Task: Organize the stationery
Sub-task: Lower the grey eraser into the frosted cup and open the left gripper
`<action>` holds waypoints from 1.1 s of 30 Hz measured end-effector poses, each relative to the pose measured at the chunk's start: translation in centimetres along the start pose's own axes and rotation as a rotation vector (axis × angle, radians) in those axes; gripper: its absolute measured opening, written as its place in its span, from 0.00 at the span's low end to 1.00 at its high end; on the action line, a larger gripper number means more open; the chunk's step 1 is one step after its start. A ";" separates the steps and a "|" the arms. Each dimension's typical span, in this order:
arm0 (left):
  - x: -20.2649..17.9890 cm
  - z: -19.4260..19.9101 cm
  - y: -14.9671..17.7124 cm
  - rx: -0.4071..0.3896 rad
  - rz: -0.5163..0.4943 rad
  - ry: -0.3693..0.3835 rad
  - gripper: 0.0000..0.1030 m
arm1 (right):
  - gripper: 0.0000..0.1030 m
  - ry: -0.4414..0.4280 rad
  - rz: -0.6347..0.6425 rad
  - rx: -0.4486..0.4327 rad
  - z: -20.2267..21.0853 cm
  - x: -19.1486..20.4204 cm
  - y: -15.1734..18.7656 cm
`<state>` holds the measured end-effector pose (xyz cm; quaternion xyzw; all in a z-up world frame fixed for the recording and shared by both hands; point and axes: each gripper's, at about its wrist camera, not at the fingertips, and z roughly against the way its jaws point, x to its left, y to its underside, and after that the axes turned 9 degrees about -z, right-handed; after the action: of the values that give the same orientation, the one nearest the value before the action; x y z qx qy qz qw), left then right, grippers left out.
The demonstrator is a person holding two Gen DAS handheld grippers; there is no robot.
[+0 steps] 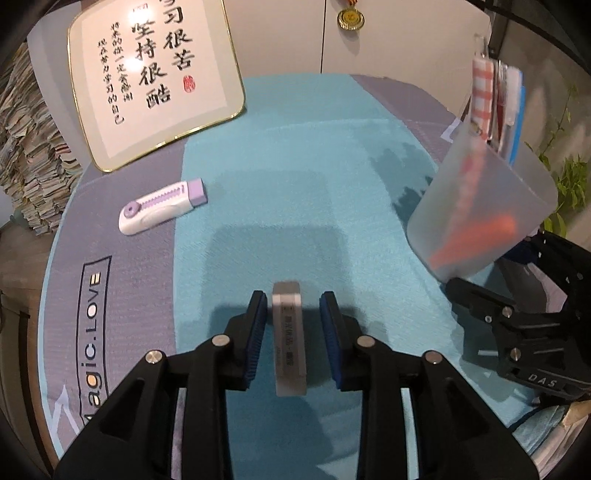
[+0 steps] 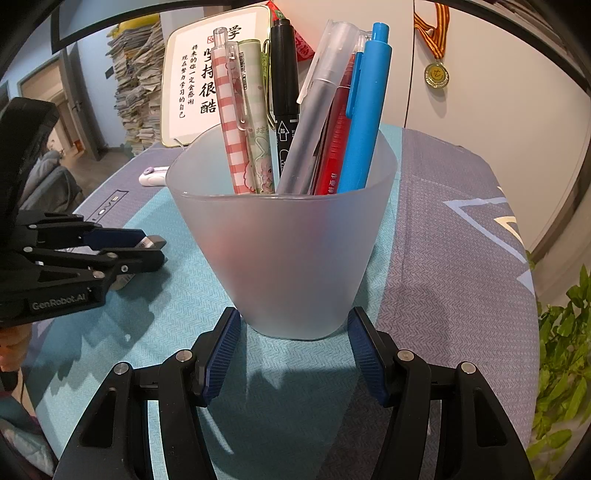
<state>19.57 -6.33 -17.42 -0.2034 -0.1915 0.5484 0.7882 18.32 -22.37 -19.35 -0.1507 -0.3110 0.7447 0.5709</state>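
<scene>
Left wrist view: I look down my left tongs (image 1: 294,301) at a teal woven cloth (image 1: 295,177) spread over a grey-purple printed table mat (image 1: 122,295).
Left tongs: released; I see a gap between each blue pad and the pale grey block eraser (image 1: 290,343) that stands on its edge between them.
Eraser: on the teal cloth, its long side running along my fingers, its printed label facing up.
Utility knife: a white and lilac plastic cutter (image 1: 162,205) lies flat across the seam where cloth meets mat, well apart from the eraser.
Right wrist view: my right tongs (image 2: 294,321) are clenched on the base of a frosted translucent plastic cup (image 2: 280,251), one blue pad against each lower wall.
Cup: over the teal cloth; from the left camera it looks tilted.
Cup contents: a pink checked pen (image 2: 231,122), a green illustrated pen (image 2: 255,110), a black marker (image 2: 284,85), a clear grey pen (image 2: 314,122), a red pen (image 2: 338,155) and a blue click pen (image 2: 365,122), all leaning against the far wall.
Behind: a gold-rimmed calligraphy board (image 1: 155,81) leans at the back of the table, and a gold medal (image 1: 350,18) hangs on the wall.
Side: a tall stack of papers (image 1: 29,155) beside the table.
</scene>
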 end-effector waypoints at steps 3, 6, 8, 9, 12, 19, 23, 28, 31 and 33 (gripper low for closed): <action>0.4 -0.1 -0.2 -0.003 0.012 0.006 0.14 | 0.61 0.000 0.000 0.000 0.0 0.0 0.0; 0.7 -0.1 -0.6 -0.012 0.017 -0.002 0.14 | 0.61 0.000 0.000 0.000 0.0 0.0 0.0; 0.6 0.4 -0.7 -0.029 0.016 -0.007 0.14 | 0.61 0.000 0.000 0.000 0.0 0.0 0.0; 0.5 0.8 -0.7 -0.039 0.014 -0.008 0.14 | 0.61 0.000 0.000 0.000 0.0 0.0 0.0; 0.2 2.2 -0.7 -0.071 0.010 -0.008 0.14 | 0.61 0.000 0.000 0.000 0.0 -0.1 0.0; -0.9 6.5 -0.6 -0.178 -0.010 0.011 0.14 | 0.61 0.000 0.000 0.000 0.0 0.0 0.0; -2.1 8.8 -1.2 -0.243 -0.024 0.050 0.14 | 0.61 0.000 0.000 0.000 0.0 0.0 0.0; -3.7 11.6 -2.3 -0.332 -0.063 0.083 0.14 | 0.61 0.000 0.000 0.000 0.0 0.0 0.0; -4.5 13.0 -3.3 -0.386 -0.086 0.118 0.14 | 0.61 0.000 0.000 0.001 0.0 0.0 0.0; -5.1 13.7 -4.0 -0.418 -0.101 0.131 0.14 | 0.61 0.000 0.001 0.001 0.0 0.0 0.0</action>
<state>13.89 -10.86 -4.18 -0.3879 -0.2593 0.4421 0.7661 18.35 -22.38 -19.37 -0.1508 -0.3106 0.7450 0.5708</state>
